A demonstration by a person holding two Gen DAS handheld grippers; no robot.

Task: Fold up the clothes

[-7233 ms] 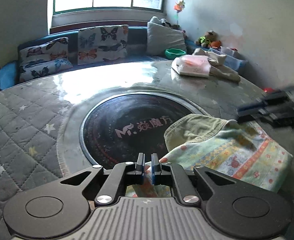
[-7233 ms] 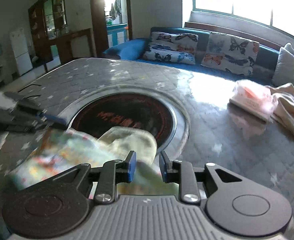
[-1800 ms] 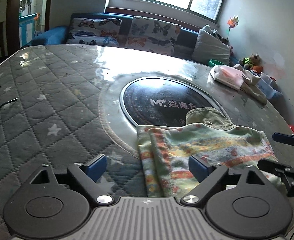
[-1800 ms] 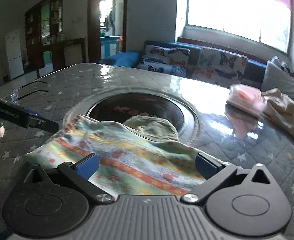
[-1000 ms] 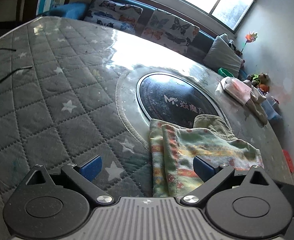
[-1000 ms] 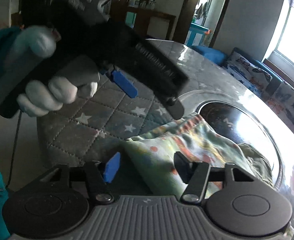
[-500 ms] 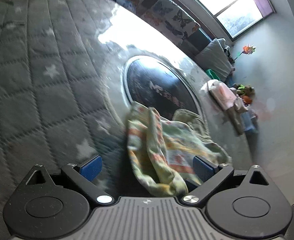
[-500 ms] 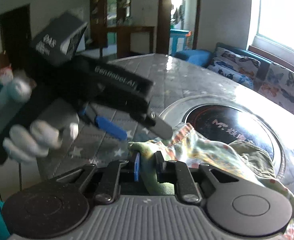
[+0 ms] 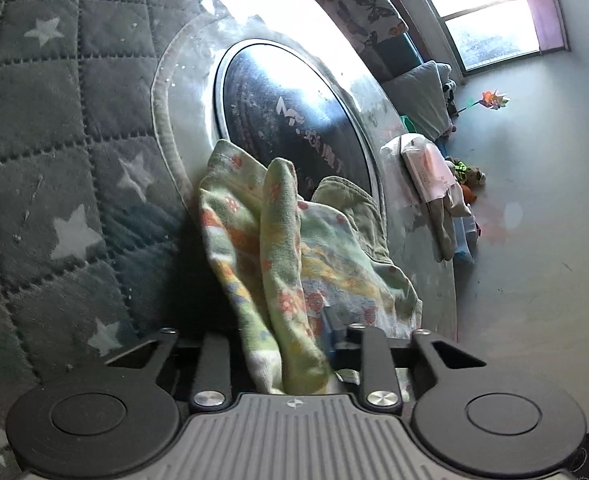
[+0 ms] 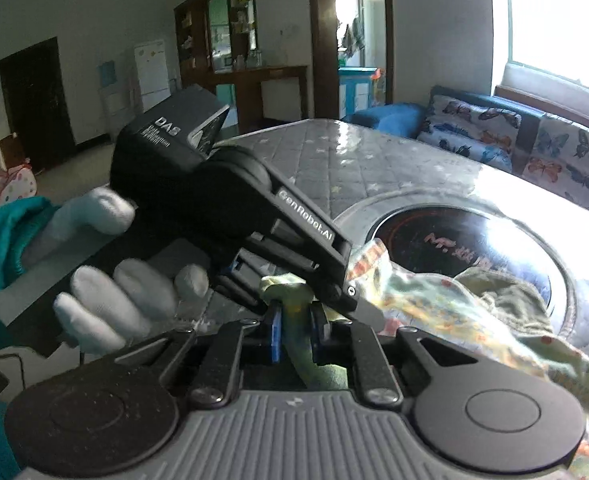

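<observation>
A green, patterned child's garment (image 9: 314, 256) lies bunched on the table by the round black glass plate (image 9: 286, 120). My left gripper (image 9: 282, 340) is shut on its near edge; the cloth fills the gap between the fingers. In the right wrist view my right gripper (image 10: 294, 334) is shut on a corner of the same garment (image 10: 434, 300), right beside the left gripper's body (image 10: 230, 208), which a gloved hand holds just above and to the left.
The table has a grey quilted star cover (image 9: 46, 140). A pink-and-white folded pile with beige cloth (image 9: 430, 168) sits at the far right edge. A sofa with butterfly cushions (image 10: 534, 140) stands behind the table.
Both grippers, open 1.8 s ago, have closed on the near edge of the garment. The left one closed within the last half second and now holds bunched cloth.
</observation>
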